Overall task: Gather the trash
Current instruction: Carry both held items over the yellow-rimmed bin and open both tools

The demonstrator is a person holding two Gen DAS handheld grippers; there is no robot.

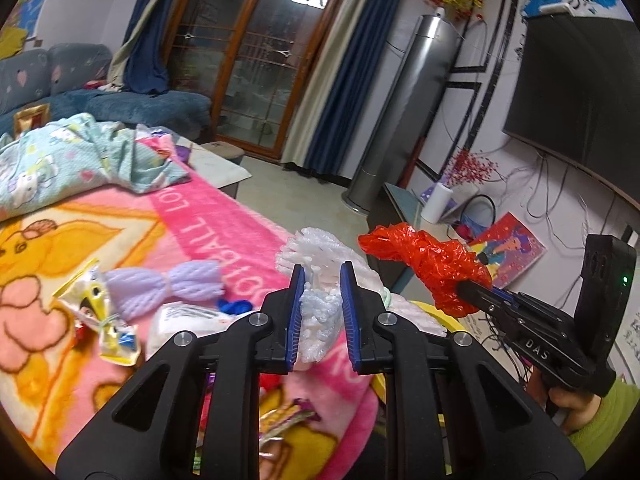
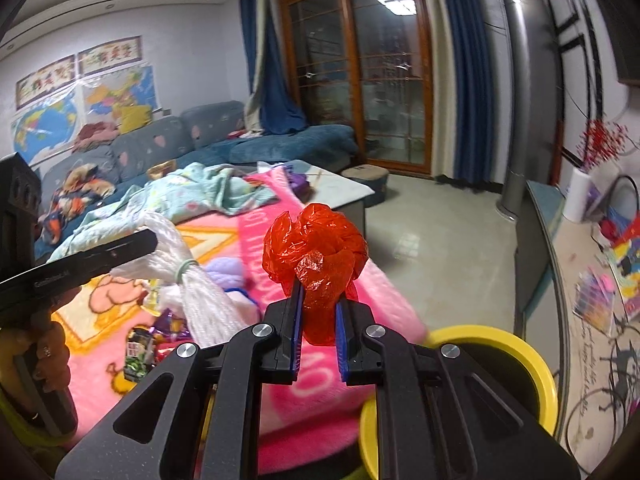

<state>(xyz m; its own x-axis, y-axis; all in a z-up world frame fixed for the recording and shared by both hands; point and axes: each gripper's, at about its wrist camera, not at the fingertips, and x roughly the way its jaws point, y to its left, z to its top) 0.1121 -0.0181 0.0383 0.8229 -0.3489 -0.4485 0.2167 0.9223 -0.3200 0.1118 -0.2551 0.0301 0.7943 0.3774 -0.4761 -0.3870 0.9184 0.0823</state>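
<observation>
We are holding two claws above the near end of a table (image 2: 340, 188) that is wearing a pink cartoon blanket (image 1: 216, 220). The left claw (image 1: 322, 280) is closing its blue pads on a bundle of white foam netting (image 1: 320, 312); the bundle is tied in the middle with a pale green band and its frayed end is spreading beyond the fingertips. The right claw (image 2: 318, 292) is gripping a crumpled red plastic bag (image 2: 316, 252), which is bulging out above the jaws. In the left wrist view the right claw (image 1: 464, 284) is coming in from the right side, with the red bag (image 1: 428, 264) lifted in the air just beside the netting.

Below the right claw a yellow trash bin (image 2: 532, 364) is standing on the floor, touching the blanket's hanging edge; both pieces of trash are in the air near its opening.

Further on the blanket, a lilac foam net sleeve (image 1: 168, 284) is lying, and beside it a yellow snack wrapper (image 1: 100, 316) and a small blue scrap (image 1: 234, 306). A purple wrapper (image 2: 170, 326) and a dark green one (image 2: 138, 354) are lying near them.

Behind these, a light green printed quilt (image 1: 60, 160) is lying in a heap. At the back a blue sofa (image 2: 208, 136) is standing before a wooden glass door (image 2: 384, 80).
</observation>
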